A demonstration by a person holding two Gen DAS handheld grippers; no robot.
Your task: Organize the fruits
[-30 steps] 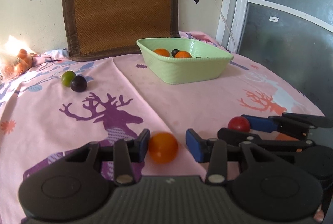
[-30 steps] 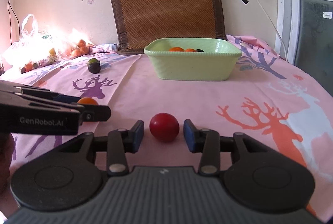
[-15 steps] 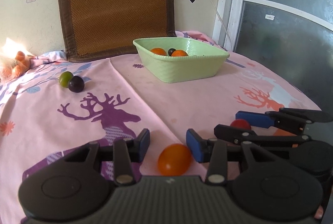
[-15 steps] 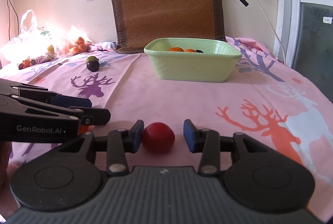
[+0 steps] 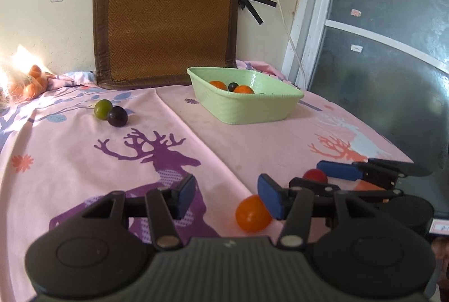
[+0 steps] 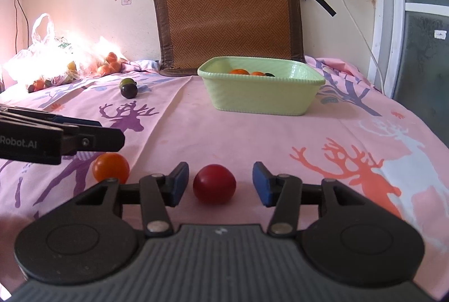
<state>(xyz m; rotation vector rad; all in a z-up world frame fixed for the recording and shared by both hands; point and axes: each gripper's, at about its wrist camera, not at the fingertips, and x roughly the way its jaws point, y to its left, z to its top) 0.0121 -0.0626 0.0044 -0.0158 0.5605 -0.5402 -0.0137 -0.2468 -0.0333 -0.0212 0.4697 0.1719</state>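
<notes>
I counted one green basket [image 6: 261,102] holding two oranges [image 5: 244,90] and one dark plum [image 5: 233,86]; loose: one orange fruit [image 6: 110,167], one red [image 6: 214,184], one green [image 5: 102,109], one purple [image 5: 118,116].

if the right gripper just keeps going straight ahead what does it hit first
The red fruit, lying on the cloth between the open right gripper's fingers. Beyond it, the green basket looks next in line, though depth is unclear.

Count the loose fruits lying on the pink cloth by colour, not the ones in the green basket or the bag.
Orange: 1, orange fruit
Red: 1, red fruit
Green: 1, green fruit
Dark purple: 1, dark purple fruit
Total: 4
</notes>
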